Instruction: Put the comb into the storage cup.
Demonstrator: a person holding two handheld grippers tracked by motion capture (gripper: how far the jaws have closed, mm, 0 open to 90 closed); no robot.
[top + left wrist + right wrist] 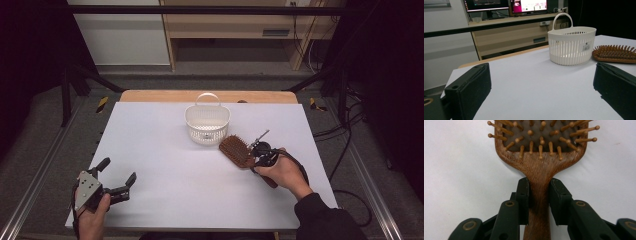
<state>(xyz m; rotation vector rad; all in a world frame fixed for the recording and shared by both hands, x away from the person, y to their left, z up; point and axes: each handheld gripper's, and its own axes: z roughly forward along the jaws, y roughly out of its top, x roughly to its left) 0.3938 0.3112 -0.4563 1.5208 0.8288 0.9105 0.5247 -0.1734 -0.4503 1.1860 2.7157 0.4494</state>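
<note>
Wooden paddle hairbrush [539, 157]: rigid, light, smooth-varnished; right tongs [539, 195] clamp its narrow handle neck, a sound hold. Left tongs [116, 176] gape wide, empty.

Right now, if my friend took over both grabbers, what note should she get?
Right gripper: shut on the wooden hairbrush at its handle; the brush lies bristles-up on the white table.
Left gripper: open, holding nothing, at the table's near left corner.
White basket: empty as far as can be seen, just beyond the brush.
Done: brush gripped.
Left, probably: lift it into the basket.
</note>
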